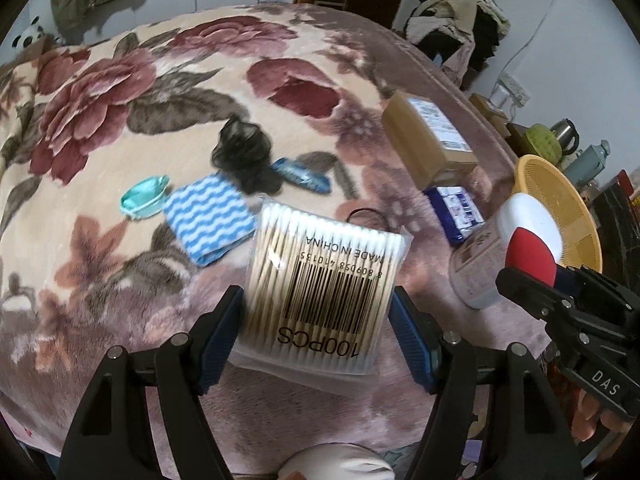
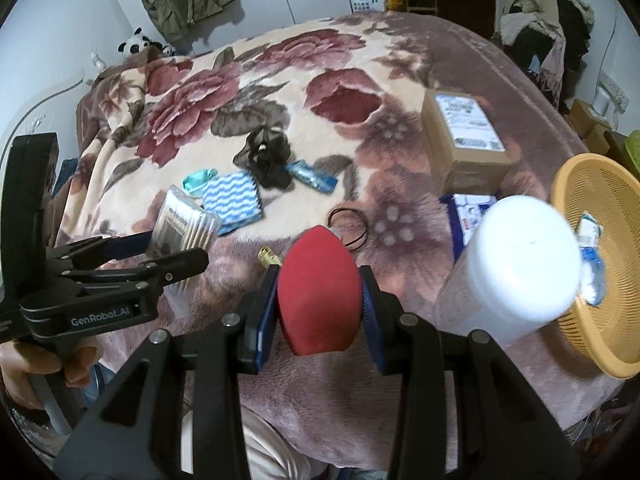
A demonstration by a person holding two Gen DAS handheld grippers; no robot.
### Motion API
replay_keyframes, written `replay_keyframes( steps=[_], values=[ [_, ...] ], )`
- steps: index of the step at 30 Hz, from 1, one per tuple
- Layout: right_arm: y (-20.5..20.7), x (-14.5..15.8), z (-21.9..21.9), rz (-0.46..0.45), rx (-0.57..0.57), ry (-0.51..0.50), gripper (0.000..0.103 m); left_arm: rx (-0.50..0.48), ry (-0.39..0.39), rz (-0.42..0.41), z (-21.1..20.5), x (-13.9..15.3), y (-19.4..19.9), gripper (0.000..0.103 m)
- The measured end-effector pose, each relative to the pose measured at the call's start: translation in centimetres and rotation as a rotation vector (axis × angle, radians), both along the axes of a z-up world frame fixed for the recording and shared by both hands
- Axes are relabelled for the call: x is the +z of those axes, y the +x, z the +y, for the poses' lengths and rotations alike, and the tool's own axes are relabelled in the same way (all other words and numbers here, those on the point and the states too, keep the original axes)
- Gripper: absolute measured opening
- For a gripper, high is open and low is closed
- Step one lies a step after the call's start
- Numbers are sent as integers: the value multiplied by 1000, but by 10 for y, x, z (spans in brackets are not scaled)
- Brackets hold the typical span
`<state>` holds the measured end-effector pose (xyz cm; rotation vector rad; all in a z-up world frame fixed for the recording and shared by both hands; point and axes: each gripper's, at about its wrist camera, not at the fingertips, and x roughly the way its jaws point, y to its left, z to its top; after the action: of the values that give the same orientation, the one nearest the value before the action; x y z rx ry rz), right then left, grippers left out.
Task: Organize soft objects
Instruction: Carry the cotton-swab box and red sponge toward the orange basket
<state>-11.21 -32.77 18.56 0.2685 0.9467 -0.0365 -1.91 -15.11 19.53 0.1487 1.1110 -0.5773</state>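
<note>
My left gripper [image 1: 316,312] is shut on a clear pack of cotton swabs [image 1: 320,280] with a barcode, held above the floral blanket [image 1: 120,100]. The same pack [image 2: 184,228] and left gripper [image 2: 176,246] show at the left of the right wrist view. My right gripper [image 2: 320,300] is shut on a red egg-shaped sponge [image 2: 316,292], seen too at the right of the left wrist view as the sponge [image 1: 530,254]. A blue-and-white wavy cloth [image 1: 208,220], a teal item [image 1: 144,200], a black mesh scrunchie [image 1: 244,156] and a blue packet [image 1: 302,174] lie on the bed.
A yellow basket [image 2: 600,260] stands at the right bed edge with a small packet inside. A white-lidded tub [image 2: 516,268] stands beside it. A cardboard box [image 2: 464,140], a blue tissue pack [image 1: 456,212], a black hair tie [image 2: 348,224] and a small gold item [image 2: 269,258] lie nearby.
</note>
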Motion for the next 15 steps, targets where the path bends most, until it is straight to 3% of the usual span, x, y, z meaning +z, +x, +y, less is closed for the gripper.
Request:
replay_keyframes(
  steps=[15],
  values=[
    [-22,32,-45,-63,-69,-12,38,-101,-7,-52,-66,40,-16,74]
  ],
)
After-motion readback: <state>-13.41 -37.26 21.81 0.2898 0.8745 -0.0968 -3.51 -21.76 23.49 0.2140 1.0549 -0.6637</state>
